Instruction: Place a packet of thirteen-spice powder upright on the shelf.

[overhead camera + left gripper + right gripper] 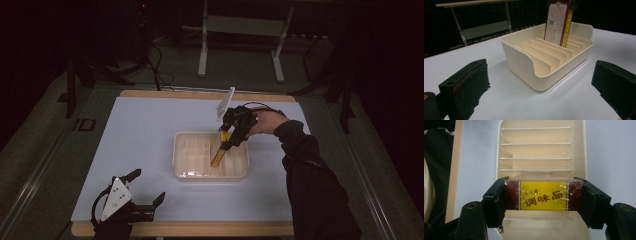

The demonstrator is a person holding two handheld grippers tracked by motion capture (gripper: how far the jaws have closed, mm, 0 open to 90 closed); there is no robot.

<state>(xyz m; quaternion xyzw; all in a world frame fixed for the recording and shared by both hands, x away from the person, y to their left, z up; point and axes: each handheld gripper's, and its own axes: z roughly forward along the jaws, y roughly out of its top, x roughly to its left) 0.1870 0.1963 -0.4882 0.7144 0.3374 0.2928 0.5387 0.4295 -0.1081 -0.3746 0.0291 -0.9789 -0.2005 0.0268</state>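
Observation:
A cream slotted rack (182, 172) (529, 67) (579, 150) sits mid-table on the pale mat. My right gripper (226, 141) (544, 196) is shut on a red and yellow seasoning box (220, 147) (543, 195) (557, 21). The box stands upright with its lower end down inside the rack, in a slot toward the rack's right side. At the table's near left edge, my left gripper (148, 187) (541, 87) is open and holds nothing. It points at the rack from a distance.
The white mat (145, 130) covers a wooden tabletop (200, 94). A metal stand (240, 40) and cables lie on the floor beyond the far edge. A dark sleeve (310, 180) reaches in from the lower right.

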